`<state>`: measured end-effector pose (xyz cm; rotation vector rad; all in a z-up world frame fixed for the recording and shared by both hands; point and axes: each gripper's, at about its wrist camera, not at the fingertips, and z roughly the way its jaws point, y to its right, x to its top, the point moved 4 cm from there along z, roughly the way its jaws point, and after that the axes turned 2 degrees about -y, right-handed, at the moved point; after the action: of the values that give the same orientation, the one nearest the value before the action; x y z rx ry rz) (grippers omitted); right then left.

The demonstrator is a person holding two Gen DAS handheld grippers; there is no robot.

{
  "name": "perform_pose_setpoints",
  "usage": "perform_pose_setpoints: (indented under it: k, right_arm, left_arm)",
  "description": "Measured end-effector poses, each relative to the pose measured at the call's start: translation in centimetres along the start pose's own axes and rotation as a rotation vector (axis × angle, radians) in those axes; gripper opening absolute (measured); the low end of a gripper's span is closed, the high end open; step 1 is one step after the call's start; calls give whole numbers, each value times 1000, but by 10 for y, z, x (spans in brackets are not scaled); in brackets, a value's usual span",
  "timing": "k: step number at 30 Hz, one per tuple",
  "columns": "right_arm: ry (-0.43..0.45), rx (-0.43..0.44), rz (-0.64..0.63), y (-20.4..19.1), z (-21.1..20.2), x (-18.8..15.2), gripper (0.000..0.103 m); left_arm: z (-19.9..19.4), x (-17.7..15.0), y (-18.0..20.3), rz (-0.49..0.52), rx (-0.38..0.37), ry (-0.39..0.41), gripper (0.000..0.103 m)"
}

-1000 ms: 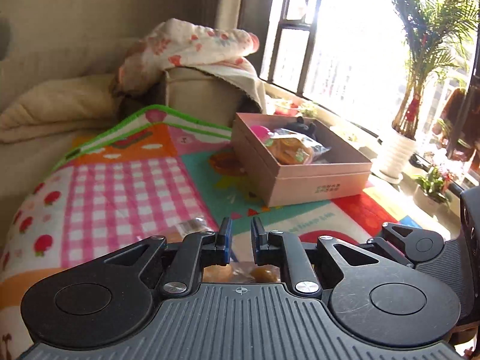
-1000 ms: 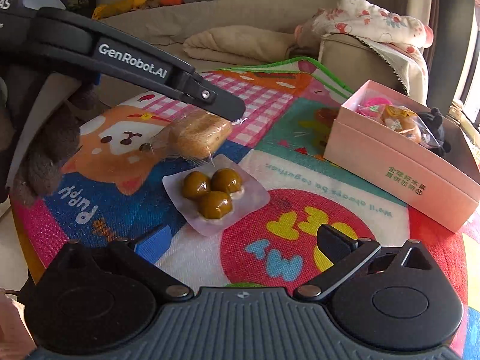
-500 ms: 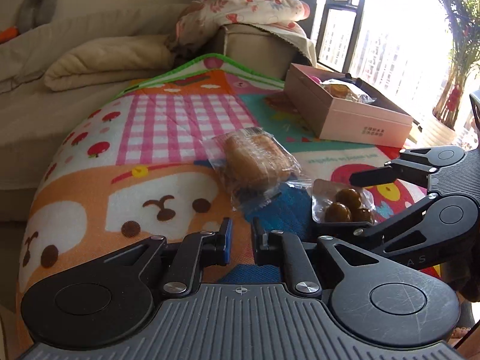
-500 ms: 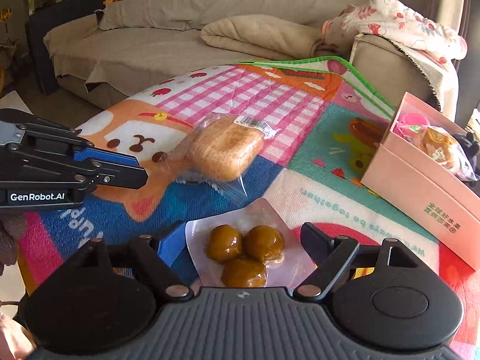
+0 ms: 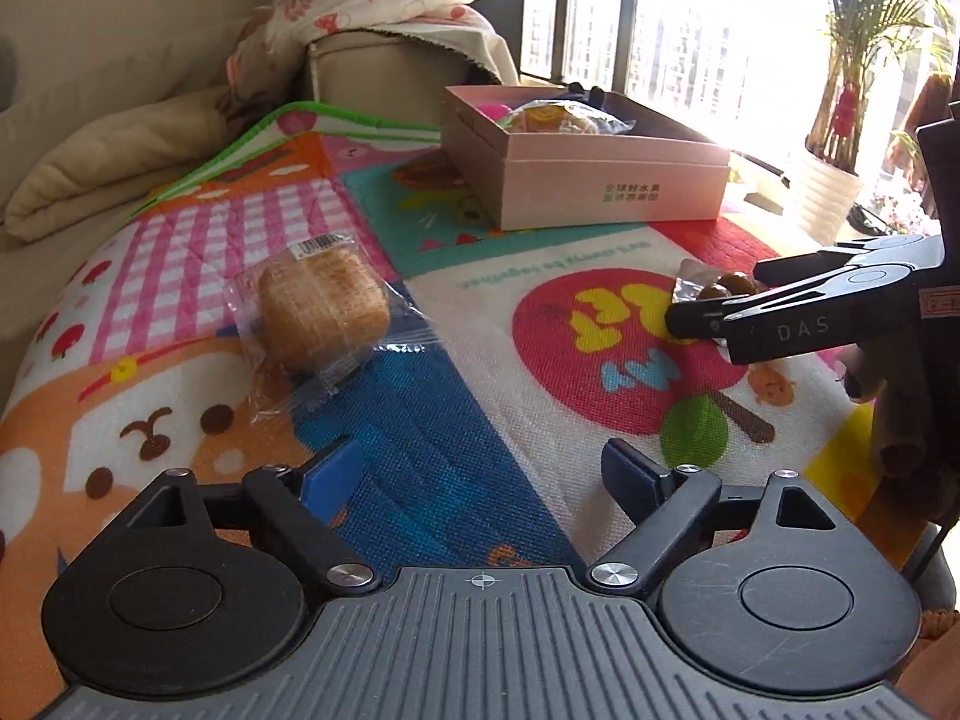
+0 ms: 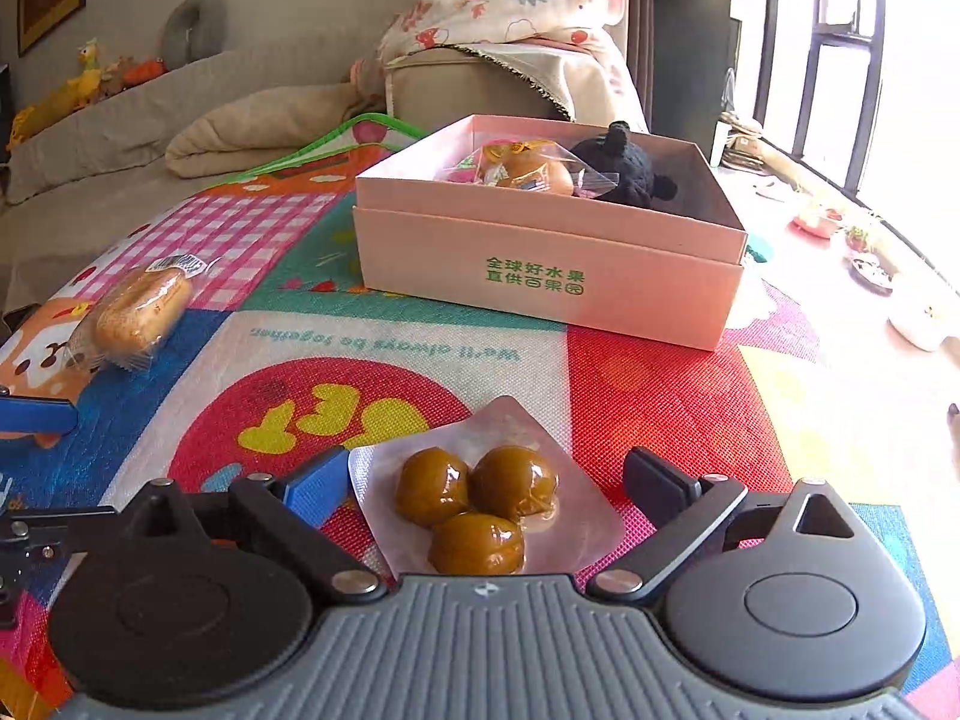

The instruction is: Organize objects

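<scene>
A wrapped bread bun (image 5: 324, 306) lies on the colourful play mat (image 5: 420, 420), ahead and left of my open, empty left gripper (image 5: 480, 474); it also shows in the right wrist view (image 6: 141, 312). A clear packet of three brown glazed balls (image 6: 480, 504) lies on the mat between the spread fingers of my open right gripper (image 6: 486, 480), which does not grip it. In the left wrist view the right gripper (image 5: 708, 318) is low over that packet (image 5: 720, 285). A pink box (image 6: 540, 264) behind holds a wrapped pastry (image 6: 528, 171) and a black plush toy (image 6: 624, 171).
The mat covers a low table or bed. A beige sofa (image 6: 120, 120) with a folded blanket (image 6: 264, 126) and a floral cloth (image 6: 510, 12) stands behind. Windows and a potted plant (image 5: 840, 120) are to the right. Small dishes (image 6: 870, 270) sit on the floor at the right.
My left gripper has let go of the bun, opened and drawn back; the bun now lies on the mat. My right gripper has moved forward, so the packet of balls lies between its open fingers.
</scene>
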<state>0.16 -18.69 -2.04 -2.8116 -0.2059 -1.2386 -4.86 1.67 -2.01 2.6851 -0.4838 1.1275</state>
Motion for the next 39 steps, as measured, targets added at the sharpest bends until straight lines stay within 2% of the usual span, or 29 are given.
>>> perform_pose_setpoints:
  k: [2,3,4,6,8,10,12,14,15,21,25,29,31,32,34,35,36,37,39]
  right_arm:
    - [2,-5,-4,-1,0,-1,98]
    - [2,-7,-5,-1,0,-1,98]
    - [2,-6,-4,-1,0,-1,98]
    - [-1,-2,-3,-1,1,-1,99]
    - [-1,1,-7,-3,1,-1,100]
    - [0,16,-19,-5,0,-1,101]
    - [-1,27,-31,-7,0,-1,102]
    - [-1,28,-34,-8,0,-2,103]
    - [-2,30,-33,-8,0,-2,103]
    - [-9,49,-28,-7,1,-2,103]
    - [-10,64,-32,-8,0,-2,103]
    - [-12,77,-63,-10,-2,-4,102]
    - [-9,84,-89,-11,-5,-5,96]
    - [-7,94,-100,-11,-7,-6,93]
    - [-10,110,-113,-12,-12,-6,81]
    - [-13,112,-123,-13,-14,-6,80]
    - [-14,105,-131,-14,-16,-5,74]
    - [-12,99,-139,-14,-18,-5,65]
    - [-17,106,-139,-14,-22,-3,60]
  left_arm:
    - [-10,6,-3,-60,-24,54,82]
    - [-18,10,-4,-81,-13,108,80]
    - [-27,19,-10,-107,29,185,80]
    - [-34,34,-24,-165,114,256,80]
    - [-24,46,-40,-226,167,238,80]
    - [-3,54,-54,-265,208,181,80]
    - [20,59,-61,-279,212,117,80]
    - [34,60,-63,-287,210,97,81]
    - [39,61,-63,-293,205,92,84]
    - [56,56,-54,-285,177,68,83]
    - [54,55,-52,-285,167,77,75]
    - [51,54,-47,-227,168,91,74]
    - [46,52,-46,-205,155,112,61]
    - [44,52,-44,-194,145,120,59]
    - [41,51,-42,-167,118,123,57]
    - [41,50,-40,-152,106,121,57]
    - [40,49,-38,-135,93,118,56]
    - [39,48,-35,-122,82,116,56]
    - [35,46,-29,-99,56,110,55]
